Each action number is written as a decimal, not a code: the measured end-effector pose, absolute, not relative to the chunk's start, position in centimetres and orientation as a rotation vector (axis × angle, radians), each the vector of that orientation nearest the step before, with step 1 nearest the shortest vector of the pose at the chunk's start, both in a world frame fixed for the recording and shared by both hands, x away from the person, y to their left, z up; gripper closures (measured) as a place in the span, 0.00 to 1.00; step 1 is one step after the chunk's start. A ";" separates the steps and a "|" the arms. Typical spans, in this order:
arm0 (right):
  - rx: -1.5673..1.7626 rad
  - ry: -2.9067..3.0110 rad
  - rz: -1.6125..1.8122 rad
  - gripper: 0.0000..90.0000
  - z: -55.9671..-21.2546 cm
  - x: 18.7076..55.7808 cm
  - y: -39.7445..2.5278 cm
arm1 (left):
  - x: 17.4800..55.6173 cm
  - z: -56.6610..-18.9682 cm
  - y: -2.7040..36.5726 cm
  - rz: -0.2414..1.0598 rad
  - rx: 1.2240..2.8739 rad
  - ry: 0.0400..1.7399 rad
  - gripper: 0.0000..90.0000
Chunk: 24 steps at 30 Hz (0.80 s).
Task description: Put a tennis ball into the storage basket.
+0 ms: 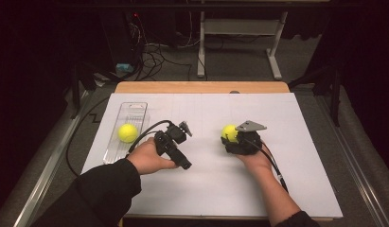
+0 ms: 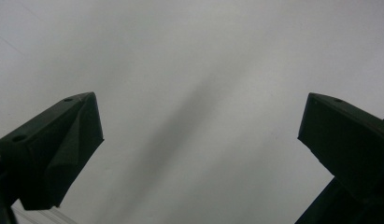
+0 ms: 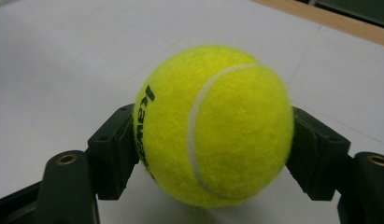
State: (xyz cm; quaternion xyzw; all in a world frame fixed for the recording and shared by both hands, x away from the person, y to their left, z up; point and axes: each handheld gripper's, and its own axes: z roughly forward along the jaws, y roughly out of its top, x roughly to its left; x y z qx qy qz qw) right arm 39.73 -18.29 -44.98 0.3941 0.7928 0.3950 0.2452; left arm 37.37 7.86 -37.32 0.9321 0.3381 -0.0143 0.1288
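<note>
**Right tongs gripping a tennis ball; left tongs open over the white sheet**

Nearest to us, the person's two forearms enter from the bottom edge of the high view. The right tongs (image 3: 213, 140), black and two-jawed, are clamped on a fuzzy yellow tennis ball (image 3: 217, 126) with a white seam and black lettering; each jaw presses one flank of the ball, which sits low over the white sheet-covered desk (image 1: 206, 179). In the high view we see the same ball (image 1: 229, 133) right of centre on the sheet. The left tongs (image 2: 199, 140) stand wide apart with nothing between the jaws, facing plain white surface; in the high view they (image 1: 185, 128) lie near the sheet's middle. Farther left, a second yellow tennis ball (image 1: 127, 133) rests in a clear plastic rectangular tray (image 1: 135, 109), well apart from the held ball.
</note>
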 end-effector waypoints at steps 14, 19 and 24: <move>0.961 2.171 1.243 0.30 -45.5 32.4 -18.7 | 37.0 -36.1 6.7 -0.017 2.721 0.943 0.01; 0.939 2.182 1.235 0.30 -46.2 31.0 -19.1 | 36.8 -35.4 5.8 -0.024 2.726 0.915 0.01; 0.915 2.180 1.259 0.30 -46.3 30.6 -18.5 | 36.7 -34.7 4.6 -0.026 2.728 0.902 0.01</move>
